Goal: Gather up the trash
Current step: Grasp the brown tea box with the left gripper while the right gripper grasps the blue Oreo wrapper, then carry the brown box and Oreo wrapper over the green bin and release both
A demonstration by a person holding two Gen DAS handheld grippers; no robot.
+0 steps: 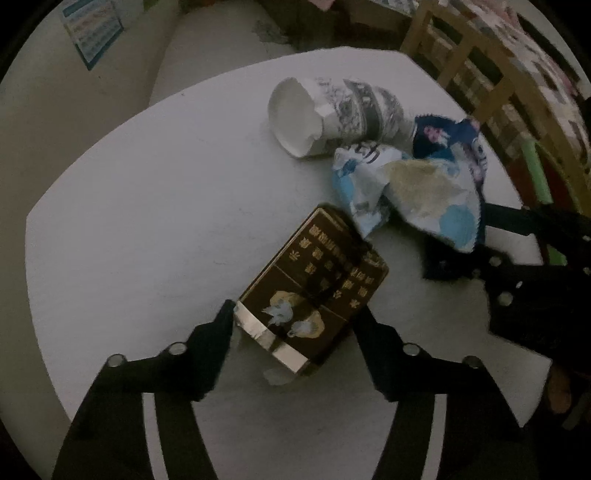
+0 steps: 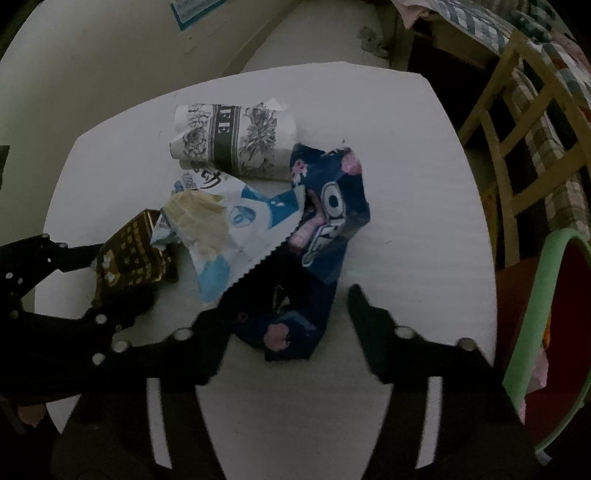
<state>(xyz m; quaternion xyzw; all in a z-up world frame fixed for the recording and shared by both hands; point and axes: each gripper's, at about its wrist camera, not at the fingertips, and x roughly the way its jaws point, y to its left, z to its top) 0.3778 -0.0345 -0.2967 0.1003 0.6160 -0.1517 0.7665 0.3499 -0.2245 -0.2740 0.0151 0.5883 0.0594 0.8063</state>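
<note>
A dark brown box with gold print (image 1: pixel 314 280) lies on the white round table (image 1: pixel 147 221). My left gripper (image 1: pixel 293 315) points down over it, and both pads press the box's near end. Behind it lie a torn paper cup (image 1: pixel 332 110) on its side, a light blue wrapper (image 1: pixel 417 192) and a dark blue cookie wrapper (image 2: pixel 325 221). My right gripper (image 2: pixel 290 295) straddles the near end of the dark blue wrapper. Its left finger touches the wrapper under the light blue wrapper's (image 2: pixel 229 221) edge. A strip of table shows before its right finger.
A wooden chair (image 2: pixel 517 147) with a checked cloth stands past the table's right edge. A green-rimmed container (image 2: pixel 546 314) sits low at the right. A poster (image 1: pixel 92 29) hangs on the wall behind. The table's left half (image 1: pixel 110 258) holds nothing.
</note>
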